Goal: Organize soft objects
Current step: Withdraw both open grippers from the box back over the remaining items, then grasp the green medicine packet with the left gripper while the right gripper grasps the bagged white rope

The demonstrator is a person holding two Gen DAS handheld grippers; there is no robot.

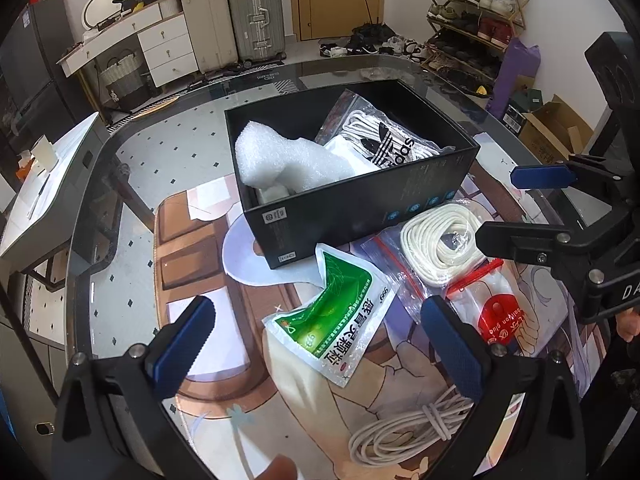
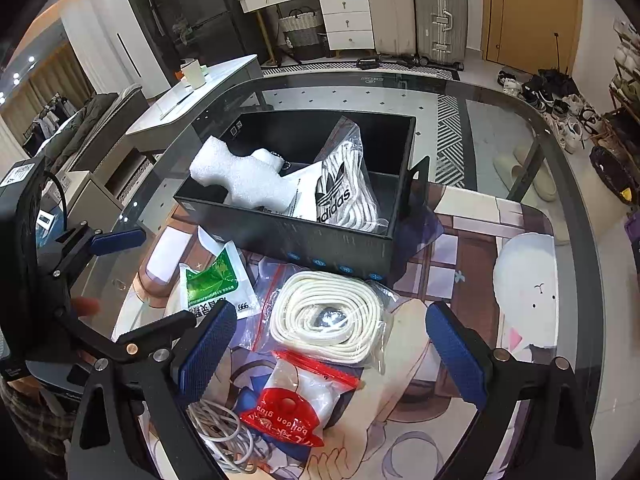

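Both grippers open; slippers (image 2: 532,172) under glass in R view only.

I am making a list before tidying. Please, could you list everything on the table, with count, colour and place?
box: 1, black, open, table middle
foam: 1, white, in box
Adidas bag: 1, clear with white contents, in box
green pouch: 1, green-white, on mat before box
rope bag: 1, clear, cream coil inside, before box
glue bag: 1, clear with red card, nearest
cable: 1, white, bundled, on mat
mat: 1, printed, under items
table: 1, glass
left gripper: open, over pouch
right gripper: open, over rope bag
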